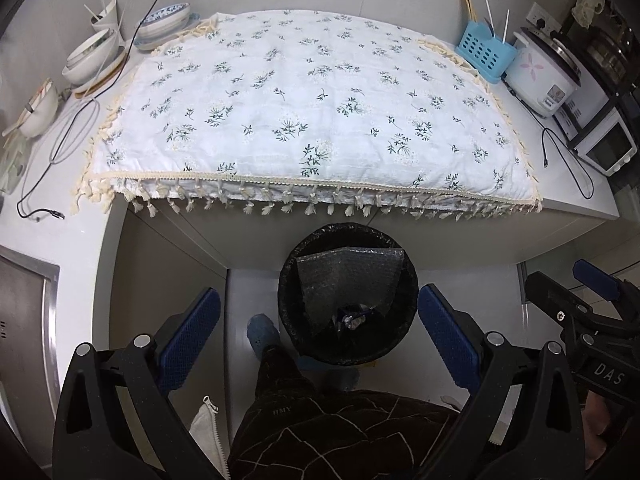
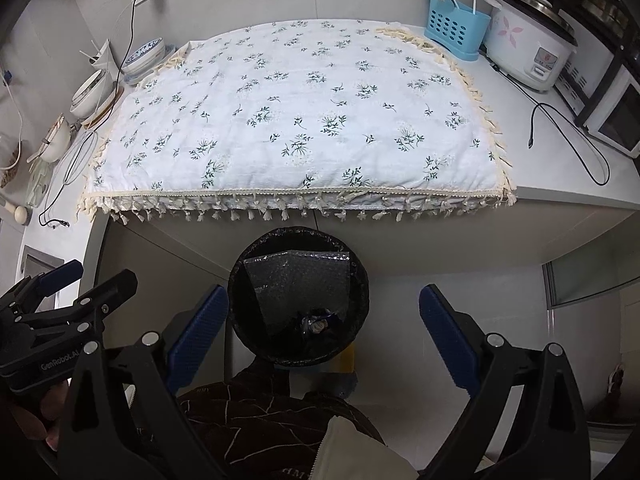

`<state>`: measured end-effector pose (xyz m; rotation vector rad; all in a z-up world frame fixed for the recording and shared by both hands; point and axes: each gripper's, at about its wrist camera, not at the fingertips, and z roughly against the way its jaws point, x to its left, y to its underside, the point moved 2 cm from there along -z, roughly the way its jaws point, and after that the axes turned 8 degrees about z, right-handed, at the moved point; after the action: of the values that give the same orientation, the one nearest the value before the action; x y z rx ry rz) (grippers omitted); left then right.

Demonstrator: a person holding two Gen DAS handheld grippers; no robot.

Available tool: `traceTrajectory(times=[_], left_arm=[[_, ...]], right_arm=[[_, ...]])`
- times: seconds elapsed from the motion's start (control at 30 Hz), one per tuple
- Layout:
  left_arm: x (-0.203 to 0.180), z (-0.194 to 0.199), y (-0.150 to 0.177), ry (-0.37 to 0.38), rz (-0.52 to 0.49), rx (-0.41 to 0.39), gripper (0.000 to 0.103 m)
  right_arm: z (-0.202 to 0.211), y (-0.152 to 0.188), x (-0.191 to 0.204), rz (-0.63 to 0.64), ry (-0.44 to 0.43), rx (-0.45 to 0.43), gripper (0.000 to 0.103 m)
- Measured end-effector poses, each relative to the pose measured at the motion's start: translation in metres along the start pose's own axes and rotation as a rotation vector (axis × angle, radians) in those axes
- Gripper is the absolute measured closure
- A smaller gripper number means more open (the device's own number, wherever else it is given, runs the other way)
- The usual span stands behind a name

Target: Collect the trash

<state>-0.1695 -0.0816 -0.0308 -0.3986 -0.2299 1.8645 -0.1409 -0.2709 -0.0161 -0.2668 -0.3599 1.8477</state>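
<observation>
A black-lined trash bin (image 1: 294, 320) stands on the floor below the counter edge; it also shows in the right wrist view (image 2: 360, 292). Inside lie a sheet of bubble wrap (image 1: 348, 280) (image 2: 300, 280) and a small blue and silver wrapper (image 1: 354, 318) (image 2: 316, 322). My left gripper (image 1: 319, 338) is open and empty, its blue pads either side of the bin from above. My right gripper (image 2: 323, 336) is open and empty, also above the bin. Each gripper shows at the edge of the other's view.
A white floral cloth with tassels (image 1: 312, 108) (image 2: 296, 120) covers the counter. Bowls (image 1: 92, 56) and cables sit at the left. A blue utensil holder (image 1: 486, 54), rice cooker (image 1: 540, 76) and oven (image 1: 608, 148) stand at the right. The person's legs (image 1: 304, 412) are below.
</observation>
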Motion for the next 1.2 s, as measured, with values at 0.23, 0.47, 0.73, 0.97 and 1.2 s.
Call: traceTrajectory(times=[0.23,0.47,0.73,0.97,1.2], left_arm=[[0.0025,-0.0015,-0.0009,0.005,0.012,0.007,0.006],[0.0038,-0.0009,-0.0004,0.010,0.010,0.005,0.006],[0.0031,0.0007,-0.0011,0.004,-0.001,0.002,0.006],[-0.0020,0.0003,-0.0003,-0.013,-0.029,-0.003,0.006],[-0.0008,-0.0011,0.0001,-0.021,-0.025,0.002,0.006]], right_arm=[[0.0007,0.0011,-0.0009,-0.014,0.003,-0.002,0.011],[0.0008,0.0014,-0.0003,-0.004,0.003,-0.001,0.011],[0.0006,0.0006,0.0044,0.005,-0.001,-0.001,0.011],[-0.0014,0.0003,0.0067,0.011,-0.007,0.005,0.011],[-0.0028,0.0006,0.0057,0.005,-0.011,0.008,0.011]])
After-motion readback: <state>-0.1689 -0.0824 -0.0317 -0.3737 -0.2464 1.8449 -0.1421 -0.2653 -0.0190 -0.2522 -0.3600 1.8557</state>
